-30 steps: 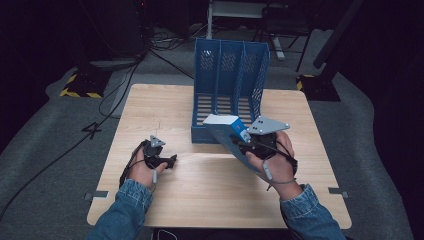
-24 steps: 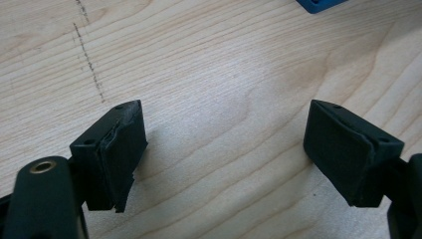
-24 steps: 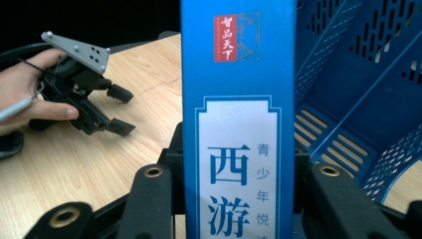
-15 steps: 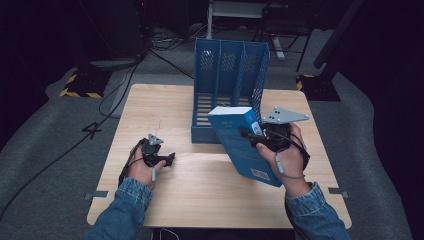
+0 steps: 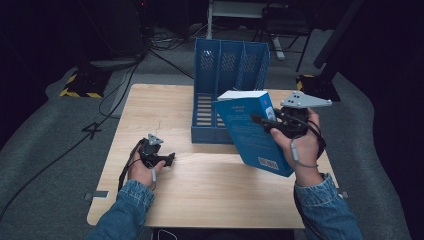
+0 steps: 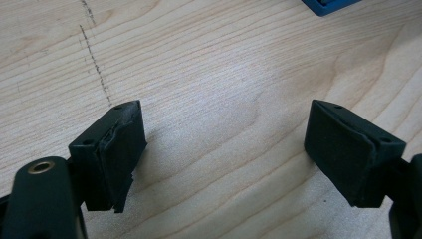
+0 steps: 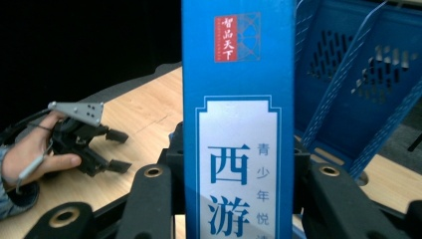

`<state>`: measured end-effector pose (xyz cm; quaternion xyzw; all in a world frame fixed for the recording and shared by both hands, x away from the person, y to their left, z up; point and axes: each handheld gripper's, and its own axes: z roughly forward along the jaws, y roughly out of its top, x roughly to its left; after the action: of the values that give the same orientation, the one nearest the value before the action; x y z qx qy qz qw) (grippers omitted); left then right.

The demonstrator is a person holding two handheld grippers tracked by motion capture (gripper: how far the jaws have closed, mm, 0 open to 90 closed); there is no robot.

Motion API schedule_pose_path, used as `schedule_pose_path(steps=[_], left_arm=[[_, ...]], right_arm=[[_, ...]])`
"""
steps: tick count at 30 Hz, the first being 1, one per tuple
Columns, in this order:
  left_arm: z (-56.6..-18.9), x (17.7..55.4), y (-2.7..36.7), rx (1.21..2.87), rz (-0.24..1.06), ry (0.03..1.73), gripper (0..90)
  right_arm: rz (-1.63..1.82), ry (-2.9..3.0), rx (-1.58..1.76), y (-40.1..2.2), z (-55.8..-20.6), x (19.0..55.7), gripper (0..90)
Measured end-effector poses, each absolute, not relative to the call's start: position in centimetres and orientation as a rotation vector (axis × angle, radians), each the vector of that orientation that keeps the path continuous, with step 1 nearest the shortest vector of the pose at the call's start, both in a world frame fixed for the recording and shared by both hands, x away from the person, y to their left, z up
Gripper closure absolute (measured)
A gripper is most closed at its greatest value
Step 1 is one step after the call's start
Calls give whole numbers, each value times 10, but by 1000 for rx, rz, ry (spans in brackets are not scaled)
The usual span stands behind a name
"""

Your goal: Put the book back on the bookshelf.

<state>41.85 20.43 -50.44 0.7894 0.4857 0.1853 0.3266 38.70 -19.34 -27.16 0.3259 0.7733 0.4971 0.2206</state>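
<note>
Book: the blue book (image 5: 252, 131) is held clear of the table (image 5: 165, 107), tilted, over its right half and just in front of the blue file rack (image 5: 227, 85), which stands at the middle of the far edge
Right gripper: the right gripper (image 5: 265, 122) is clamped on the book's spine side; in the right gripper view the spine (image 7: 238, 119) stands upright between the jaws
Why held so: by my judgement the book is being stood on edge so it can slide into a slot of the rack
Left gripper: the left gripper (image 5: 167, 159) rests low near the near-left part of the table, jaws apart, nothing between them; the left gripper view shows bare wood there
Why parked so: likely kept out of the book's path
Change from earlier: a second ago the book lay flatter and lower; it now stands steeper and higher, cover turned to the camera; left gripper unmoved
</note>
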Motion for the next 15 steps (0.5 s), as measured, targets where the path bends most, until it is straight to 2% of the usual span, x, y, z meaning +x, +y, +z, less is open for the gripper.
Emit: schedule_pose_path(steps=[15], left_arm=[[-504, 419, 204, 2068, 487, 1275, 167]], right_arm=[[1411, 2069, 950, -202, -241, 411, 616]])
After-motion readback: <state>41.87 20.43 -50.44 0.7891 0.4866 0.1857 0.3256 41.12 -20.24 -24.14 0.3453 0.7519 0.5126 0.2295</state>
